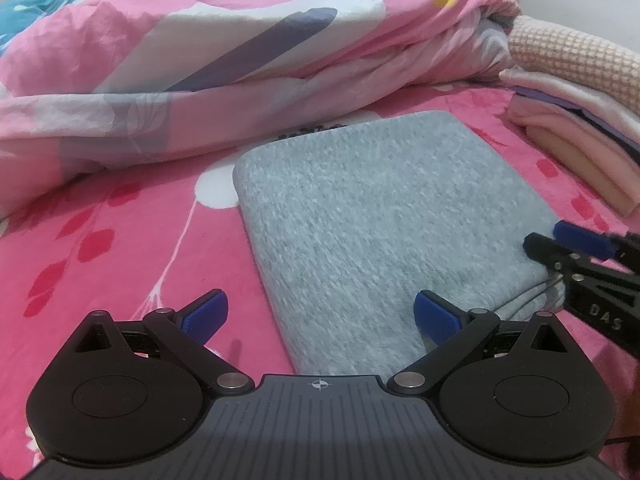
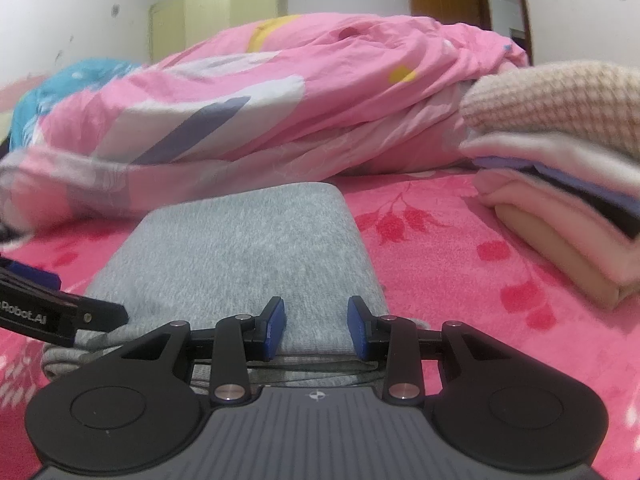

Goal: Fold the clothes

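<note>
Your grey garment [image 1: 384, 224] lies folded into a neat rectangle on the pink flowered bed cover [image 1: 100, 248], its long sides running away from you toward the heap of pink patterned quilt [image 1: 224, 48] that is bunched up behind it. Your left tongs [image 1: 320, 316] hang over the garment's near left corner with the jaws spread wide; the left blue pad [image 1: 206, 314] sits over the bed cover and the other one over the grey cloth, and nothing is caught between them. Your right tongs [image 2: 316, 330] sit at the garment's near edge, partly open, the two blue pads standing apart with grey cloth showing in the gap; from the right wrist view the layered folded edges run just under the jaws, but the pads do not appear to press on the fabric. In the left wrist view the right tongs reach in from the right side and their tip lies on or just over the garment's near right corner; whether it touches you cannot tell. To the right, well apart from the garment, a stack of folded clothes [image 2: 560, 208] rests on the bed, topped by a beige waffle-knit piece [image 2: 560, 104].
</note>
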